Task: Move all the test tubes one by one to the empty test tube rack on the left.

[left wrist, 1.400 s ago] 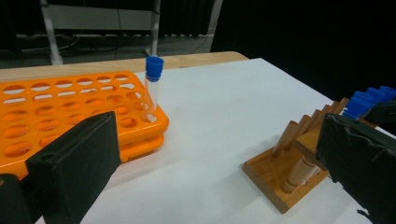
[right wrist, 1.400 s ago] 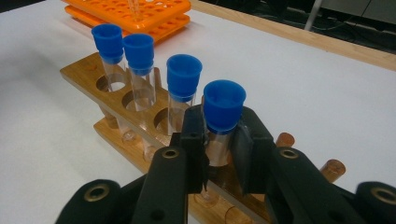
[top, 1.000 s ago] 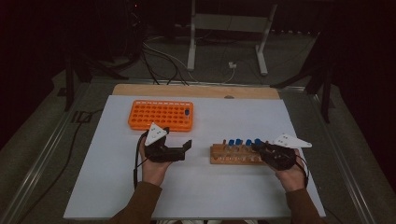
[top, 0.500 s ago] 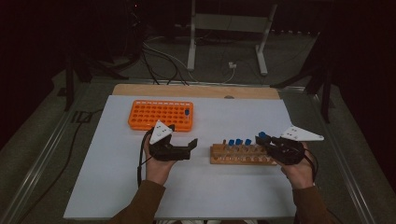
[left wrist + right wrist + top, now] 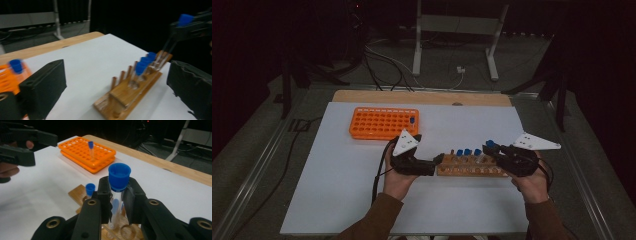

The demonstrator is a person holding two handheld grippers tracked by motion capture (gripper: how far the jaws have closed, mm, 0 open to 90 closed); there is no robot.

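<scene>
Test tube [image 5: 117,195], clear glass with blue cap: we are pinching it just under the cap in the right gripper [image 5: 117,202], jaws pressed tight on the glass, holding it upright above the far end of the wooden rack [image 5: 472,165], apparently for transfer to the orange rack [image 5: 382,123], where one capped tube [image 5: 91,148] is already standing. Left gripper [image 5: 437,162]: we are holding it at the wooden rack's near end, perhaps to steady it; jaws spread wide, just beginning to close, nothing between them.

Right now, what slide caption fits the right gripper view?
Right gripper shut on a blue-capped tube above the wooden rack.
</scene>
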